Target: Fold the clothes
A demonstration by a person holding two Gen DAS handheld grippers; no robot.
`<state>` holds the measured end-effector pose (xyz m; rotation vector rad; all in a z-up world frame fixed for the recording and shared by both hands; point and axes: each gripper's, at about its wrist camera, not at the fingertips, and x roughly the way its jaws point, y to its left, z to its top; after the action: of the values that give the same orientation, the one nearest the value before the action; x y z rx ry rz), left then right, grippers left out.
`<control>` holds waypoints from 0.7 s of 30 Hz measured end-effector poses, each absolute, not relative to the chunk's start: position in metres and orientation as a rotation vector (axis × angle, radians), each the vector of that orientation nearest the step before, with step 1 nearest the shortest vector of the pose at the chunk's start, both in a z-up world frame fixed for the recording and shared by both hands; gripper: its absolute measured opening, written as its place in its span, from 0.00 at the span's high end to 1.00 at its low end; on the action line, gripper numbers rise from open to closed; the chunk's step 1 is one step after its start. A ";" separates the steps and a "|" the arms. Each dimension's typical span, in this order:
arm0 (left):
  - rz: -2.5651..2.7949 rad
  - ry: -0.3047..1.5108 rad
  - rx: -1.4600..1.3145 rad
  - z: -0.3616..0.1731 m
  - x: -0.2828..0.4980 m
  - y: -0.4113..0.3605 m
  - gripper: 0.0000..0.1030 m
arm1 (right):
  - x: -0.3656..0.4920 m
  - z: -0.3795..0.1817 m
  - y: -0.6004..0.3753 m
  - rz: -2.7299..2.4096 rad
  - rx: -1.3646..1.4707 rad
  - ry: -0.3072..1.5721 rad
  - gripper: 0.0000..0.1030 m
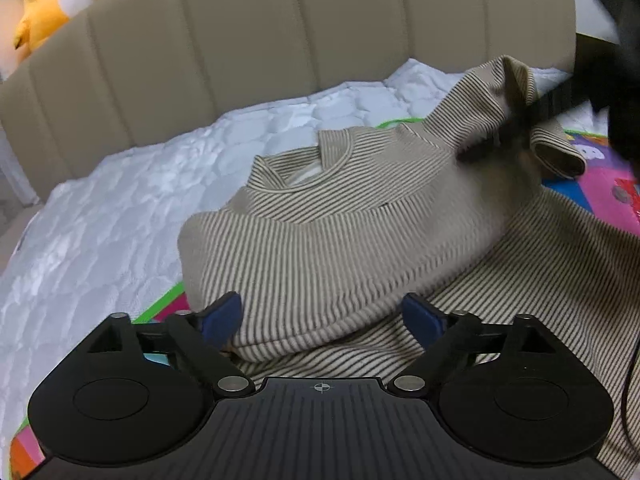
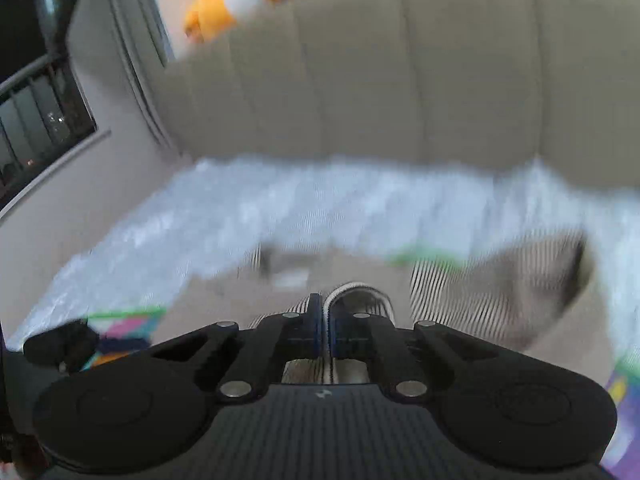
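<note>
Up close, my left gripper [image 1: 322,316] has its blue fingers [image 1: 222,316] spread wide, angled down over the folded sleeve of the striped shirt [image 1: 320,248], gripping nothing. My right gripper [image 2: 325,320] has its fingers pinched together on the shirt's other sleeve, lifted above the bed [image 1: 120,200]. A colourful mat [image 1: 604,184] lies beneath the shirt.

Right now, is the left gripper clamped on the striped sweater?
No, the left gripper is open, its fingers wide apart around the sweater.
</note>
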<state>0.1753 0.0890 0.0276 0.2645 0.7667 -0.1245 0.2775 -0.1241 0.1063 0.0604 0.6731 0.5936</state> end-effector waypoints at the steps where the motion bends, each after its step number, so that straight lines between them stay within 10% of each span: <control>1: -0.119 0.766 0.267 0.027 0.175 0.090 0.08 | 0.280 0.104 -0.126 0.579 0.055 0.681 0.97; 6: -0.082 0.809 0.241 0.022 0.178 0.100 0.08 | 0.277 0.066 -0.135 0.521 0.041 0.843 0.94; 15: -0.021 0.833 0.254 0.014 0.181 0.114 0.06 | 0.291 0.033 -0.138 0.496 0.163 0.966 0.54; 18: -0.007 0.825 0.295 0.009 0.184 0.115 0.06 | 0.295 0.028 -0.122 0.494 0.100 0.955 0.91; 21: 0.014 0.807 0.350 0.004 0.186 0.116 0.05 | 0.301 0.064 -0.091 0.579 -0.020 0.794 0.96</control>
<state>0.1862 0.1155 0.0040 0.3503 0.8072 0.0137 0.3009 -0.0914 0.0645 -0.0197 0.7940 0.5795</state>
